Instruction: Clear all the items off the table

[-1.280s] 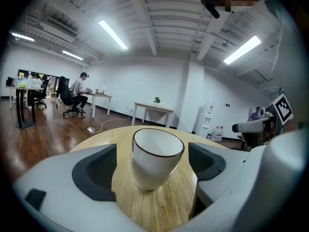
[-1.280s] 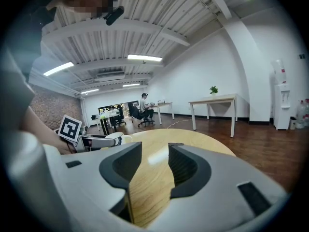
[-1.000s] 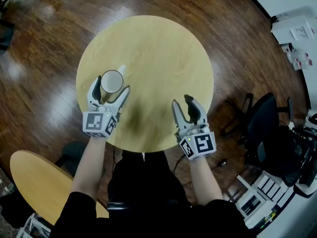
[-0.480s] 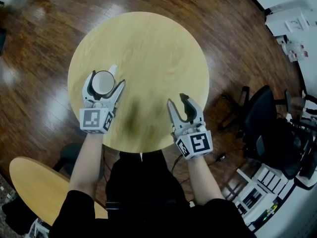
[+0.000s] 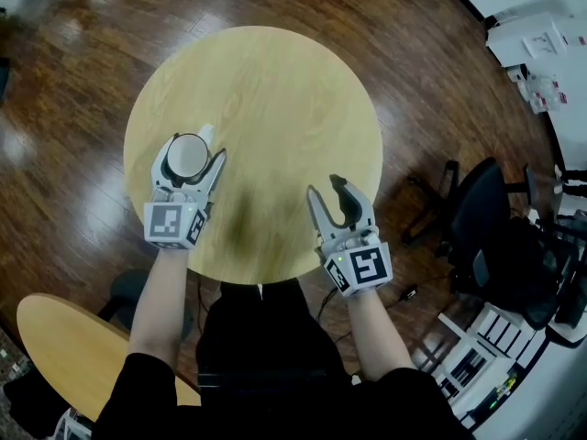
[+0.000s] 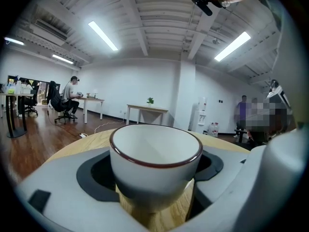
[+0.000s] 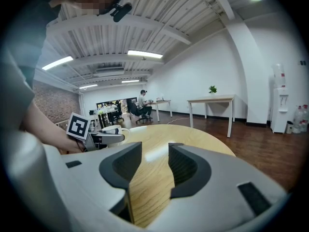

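Note:
A white cup with a dark red rim stands at the left side of the round wooden table. My left gripper reaches around it, one jaw on each side; the jaws have just been closing and now hug the cup's walls. In the left gripper view the empty cup fills the space between the dark pads. My right gripper hovers over the table's near right edge, jaws apart with only bare wood between them. From the right gripper view the cup shows far left.
A second round wooden top lies low at the near left. A black office chair stands right of the table, with white desks and boxes beyond it. Dark wood floor surrounds the table.
The left jaws have drawn in against the cup's sides. The left gripper edged slightly forward around it. The right gripper has stayed put.

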`<state>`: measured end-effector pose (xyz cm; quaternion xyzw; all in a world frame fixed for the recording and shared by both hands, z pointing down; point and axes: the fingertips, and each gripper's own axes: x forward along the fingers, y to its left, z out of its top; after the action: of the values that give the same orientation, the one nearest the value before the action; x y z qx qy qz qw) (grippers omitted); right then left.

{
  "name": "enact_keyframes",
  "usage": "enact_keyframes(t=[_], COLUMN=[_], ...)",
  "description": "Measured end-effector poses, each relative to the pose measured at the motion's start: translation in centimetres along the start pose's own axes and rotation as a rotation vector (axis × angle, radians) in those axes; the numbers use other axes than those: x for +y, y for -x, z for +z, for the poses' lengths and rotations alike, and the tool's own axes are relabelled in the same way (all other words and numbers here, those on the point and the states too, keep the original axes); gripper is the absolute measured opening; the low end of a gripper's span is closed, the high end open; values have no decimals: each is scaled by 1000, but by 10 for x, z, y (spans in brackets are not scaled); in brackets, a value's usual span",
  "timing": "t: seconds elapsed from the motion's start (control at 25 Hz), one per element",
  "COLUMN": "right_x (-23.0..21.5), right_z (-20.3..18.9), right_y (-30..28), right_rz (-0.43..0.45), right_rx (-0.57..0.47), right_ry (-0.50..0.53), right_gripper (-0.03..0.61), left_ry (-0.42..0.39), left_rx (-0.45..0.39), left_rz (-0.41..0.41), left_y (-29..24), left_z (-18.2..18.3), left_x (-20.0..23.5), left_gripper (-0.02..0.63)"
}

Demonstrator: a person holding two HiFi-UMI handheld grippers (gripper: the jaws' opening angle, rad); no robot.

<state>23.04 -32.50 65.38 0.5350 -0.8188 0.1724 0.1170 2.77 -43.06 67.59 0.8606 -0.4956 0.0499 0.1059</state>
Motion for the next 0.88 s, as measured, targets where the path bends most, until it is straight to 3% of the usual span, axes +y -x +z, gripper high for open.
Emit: enact_keyframes(t=[0.32, 0.64, 0.88], right_x=[-4, -5, -2], right_z=[27, 86, 133], right_y=[4, 21, 29], right_rz=[-1, 11, 69], right_rx=[-52, -146, -221], right_ry=[29, 63, 88], right_gripper=[178, 178, 178], left_ry=[-14, 11, 18], left_rx=[-49, -115, -160], left_rz=[-46, -73, -62], left_y=[13, 36, 63], left_z=[38, 104, 146], left_x=[-18, -37, -49], left_gripper=[410, 410, 408])
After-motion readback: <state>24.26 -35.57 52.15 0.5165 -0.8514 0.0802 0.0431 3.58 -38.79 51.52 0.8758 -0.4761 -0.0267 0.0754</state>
